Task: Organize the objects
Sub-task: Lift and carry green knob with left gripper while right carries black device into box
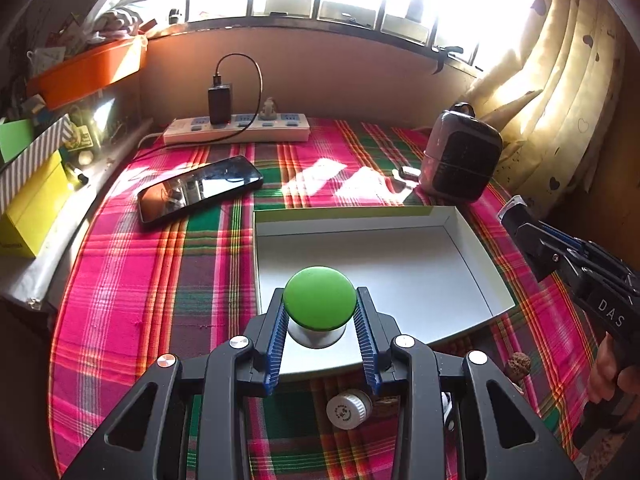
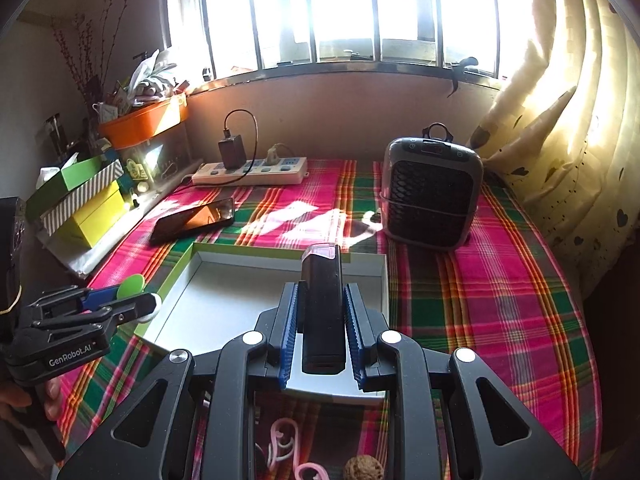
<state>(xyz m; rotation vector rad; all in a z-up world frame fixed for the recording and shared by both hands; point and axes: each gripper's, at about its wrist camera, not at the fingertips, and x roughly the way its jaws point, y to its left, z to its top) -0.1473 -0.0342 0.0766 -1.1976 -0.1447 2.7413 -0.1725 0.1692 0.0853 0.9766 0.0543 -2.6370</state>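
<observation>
Two cameras look across the same plaid tablecloth (image 1: 132,320) toward a barred window, and each catches things the other misses. Only the right wrist view shows the small heater (image 2: 430,196) face-on with its dark grille; the left wrist view sees it at an angle near the curtain. The shallow white box (image 1: 472,256) lies open in the middle of the cloth in both views, its floor bare where it can be seen. Behind it lie the phone (image 1: 200,188) and, against the wall, the power strip (image 1: 236,128) with a black charger plugged in.

The left gripper (image 1: 320,320) is clamped on a green-capped jar (image 1: 320,298), held just above the box's near edge; its white body is mostly hidden by the cap and the blue pads. From the right wrist view this gripper appears side-on at the box's left corner, only a sliver of green showing. The right gripper (image 2: 322,324) is clamped on a black rectangular device (image 2: 322,312), held upright over the near side of the box; what the device is cannot be made out. In the left wrist view that gripper enters from the right edge, tilted toward the box, with the person's fingers (image 1: 608,372) wrapped on its handle.

Smaller items lie near the front edge: a white bottle cap (image 1: 348,410) seen only by the left camera, pink clips (image 2: 284,444) seen only by the right, and a walnut (image 2: 362,468) partly cut off.
</observation>
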